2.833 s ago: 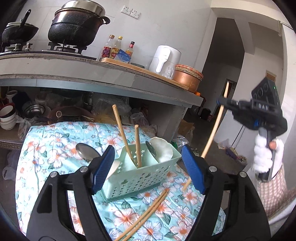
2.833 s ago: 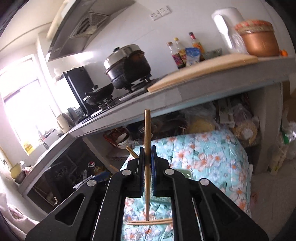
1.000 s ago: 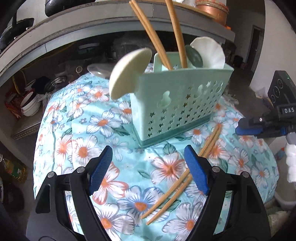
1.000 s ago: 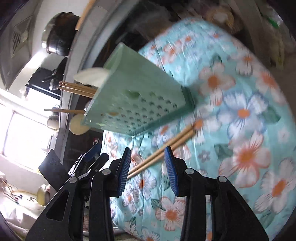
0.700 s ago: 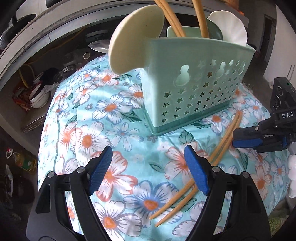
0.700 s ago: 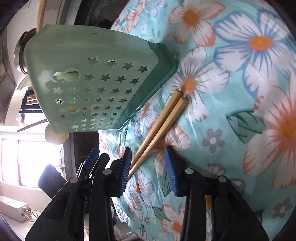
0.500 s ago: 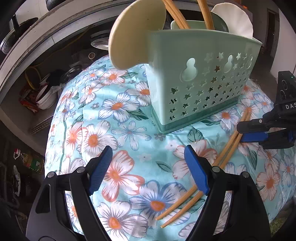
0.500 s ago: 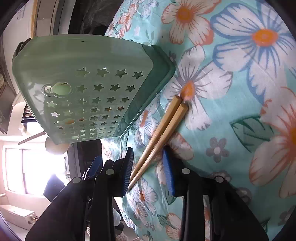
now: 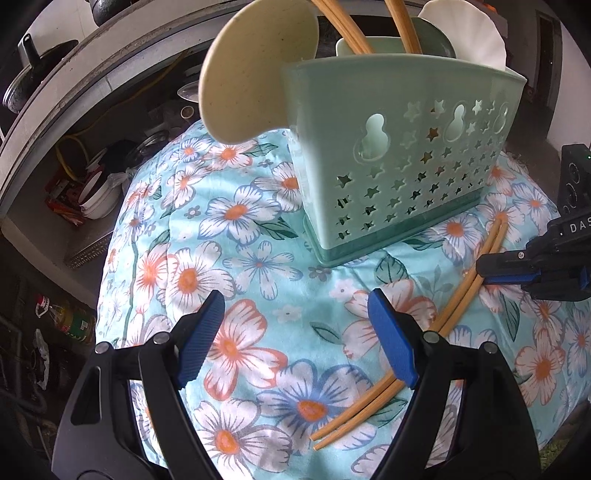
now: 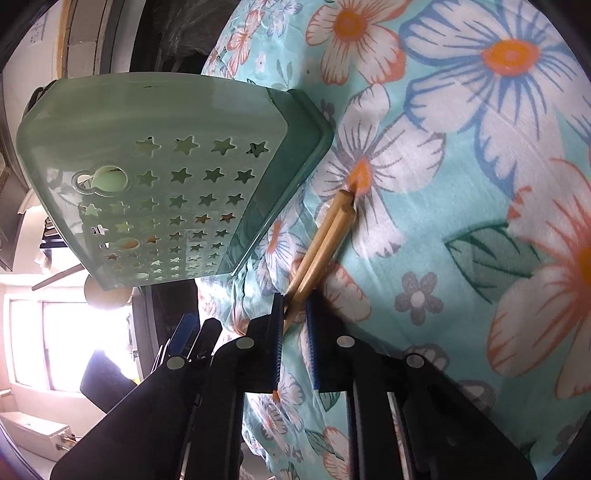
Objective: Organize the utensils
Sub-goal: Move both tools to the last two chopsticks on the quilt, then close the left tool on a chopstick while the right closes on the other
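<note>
1. Turquoise floral-print cloth (image 9: 258,266): covers the rounded table surface and bears all items below.
2. Mint-green perforated plastic utensil basket (image 9: 402,155): stands upright on the cloth at 12 o'clock in the left wrist view. It holds a cream round-headed spoon (image 9: 255,70), a white scalloped spoon (image 9: 469,33) and upright wooden chopsticks (image 9: 402,26).
3. Left gripper (image 9: 295,332): jaws wide apart and empty, above the cloth at 6 o'clock.
4. Right gripper (image 10: 295,332): jaws narrow and closing, pair of loose wooden chopsticks (image 10: 321,243) between them; pad contact cannot be confirmed.
5. The loose pair lies flat on the cloth, just beside the basket base.
</note>
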{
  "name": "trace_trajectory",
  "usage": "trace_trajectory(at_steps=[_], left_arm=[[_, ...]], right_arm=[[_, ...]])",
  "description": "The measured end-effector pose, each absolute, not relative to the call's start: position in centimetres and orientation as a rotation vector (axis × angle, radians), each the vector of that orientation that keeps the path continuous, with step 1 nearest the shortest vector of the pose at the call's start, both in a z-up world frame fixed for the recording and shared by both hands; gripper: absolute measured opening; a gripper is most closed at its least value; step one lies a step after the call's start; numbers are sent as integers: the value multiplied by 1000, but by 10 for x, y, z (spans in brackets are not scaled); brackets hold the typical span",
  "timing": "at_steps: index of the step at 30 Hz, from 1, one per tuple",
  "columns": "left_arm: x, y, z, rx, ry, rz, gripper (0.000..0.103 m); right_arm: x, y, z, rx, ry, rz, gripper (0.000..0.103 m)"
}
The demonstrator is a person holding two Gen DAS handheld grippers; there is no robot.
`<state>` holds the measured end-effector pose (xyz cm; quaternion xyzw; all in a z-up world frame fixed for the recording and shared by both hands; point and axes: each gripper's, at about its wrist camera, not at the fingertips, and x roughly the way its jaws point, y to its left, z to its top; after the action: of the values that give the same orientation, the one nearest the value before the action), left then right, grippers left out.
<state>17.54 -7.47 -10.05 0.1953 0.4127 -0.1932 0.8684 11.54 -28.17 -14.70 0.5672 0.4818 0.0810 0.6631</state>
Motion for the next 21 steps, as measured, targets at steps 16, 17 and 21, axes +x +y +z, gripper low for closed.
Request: trace_trajectory(at_steps=[16,17,21], left_arm=[[174,-77,-99,413,865,-407,76],[174,-78,-99,413,865,-408,76],[169,-78,-97,397,853,-451,76]], right_arm=[[85,-304,-144,1274,1108,206,12],[83,-306,-143,1271,1110,204,12],[69,-314,-137,1254,1126,198,12]])
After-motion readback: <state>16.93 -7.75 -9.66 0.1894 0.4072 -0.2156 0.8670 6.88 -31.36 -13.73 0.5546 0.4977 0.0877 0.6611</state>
